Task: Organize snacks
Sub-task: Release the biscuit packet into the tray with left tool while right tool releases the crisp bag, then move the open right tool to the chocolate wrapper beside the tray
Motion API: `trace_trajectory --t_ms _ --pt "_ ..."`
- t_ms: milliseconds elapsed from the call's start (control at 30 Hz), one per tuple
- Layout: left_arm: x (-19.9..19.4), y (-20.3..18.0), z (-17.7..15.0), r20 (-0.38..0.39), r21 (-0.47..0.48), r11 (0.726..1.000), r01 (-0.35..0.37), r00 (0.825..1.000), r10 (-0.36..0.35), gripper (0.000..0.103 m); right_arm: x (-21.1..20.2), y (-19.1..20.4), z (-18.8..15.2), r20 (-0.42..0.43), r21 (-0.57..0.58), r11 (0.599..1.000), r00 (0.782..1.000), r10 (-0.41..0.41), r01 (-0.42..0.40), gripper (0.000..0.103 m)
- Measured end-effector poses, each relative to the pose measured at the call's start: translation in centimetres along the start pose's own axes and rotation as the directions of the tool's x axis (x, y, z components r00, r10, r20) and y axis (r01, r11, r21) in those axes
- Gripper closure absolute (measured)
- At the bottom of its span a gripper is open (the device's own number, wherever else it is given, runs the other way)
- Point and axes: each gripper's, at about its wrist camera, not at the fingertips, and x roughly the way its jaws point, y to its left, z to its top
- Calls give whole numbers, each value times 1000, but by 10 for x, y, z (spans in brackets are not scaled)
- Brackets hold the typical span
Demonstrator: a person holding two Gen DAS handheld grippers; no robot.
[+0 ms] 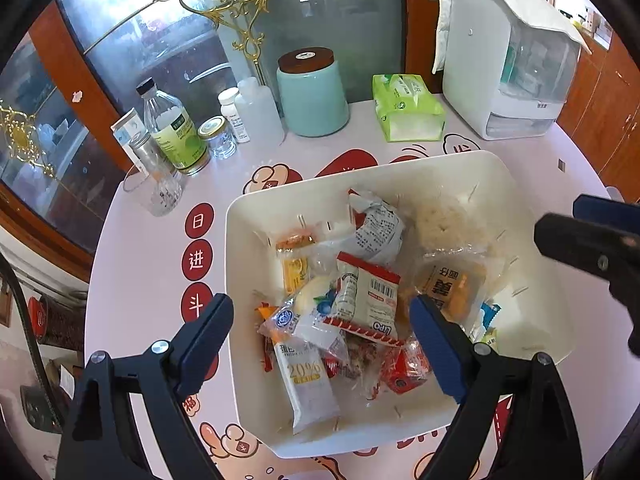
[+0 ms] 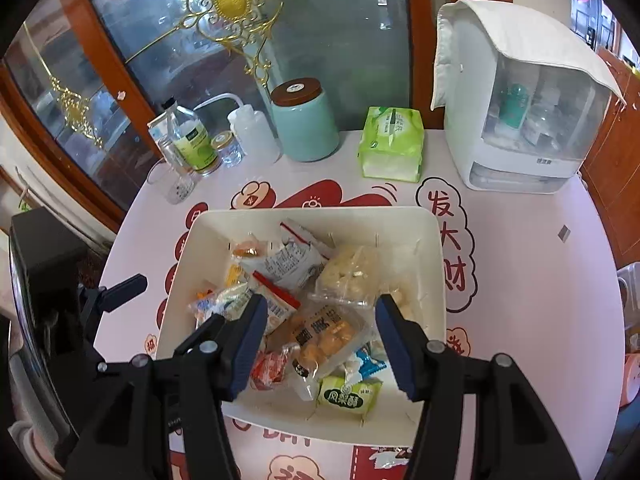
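A: Where were the wrapped snacks (image 1: 352, 304)?
B: Heaped in the cream plastic bin (image 1: 248, 240). The left gripper (image 1: 322, 330) hung wide apart, empty; the right gripper (image 2: 320, 332) half-spread, empty.
A: Best approach?
B: Probably pinch one top packet.

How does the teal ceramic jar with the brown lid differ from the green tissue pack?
The teal ceramic jar with brown lid is round, rigid and taller; the green tissue pack is boxy, soft plastic and lower. The jar's lid is on; the pack's near end shows white tissue. Both stand behind the cream bin.
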Motion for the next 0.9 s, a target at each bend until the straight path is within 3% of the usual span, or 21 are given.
trace_trajectory --t_ms 600,900 --pt "-55 -9 -32 80 17 1000 26 996 -27 14 -41 5 -51 51 -2 1000 998 -24 24 46" --pt "-92 -4 -66 132 -33 998 44 990 -39 14 -74 2 -94 94 40 999 996 -3 -1 46"
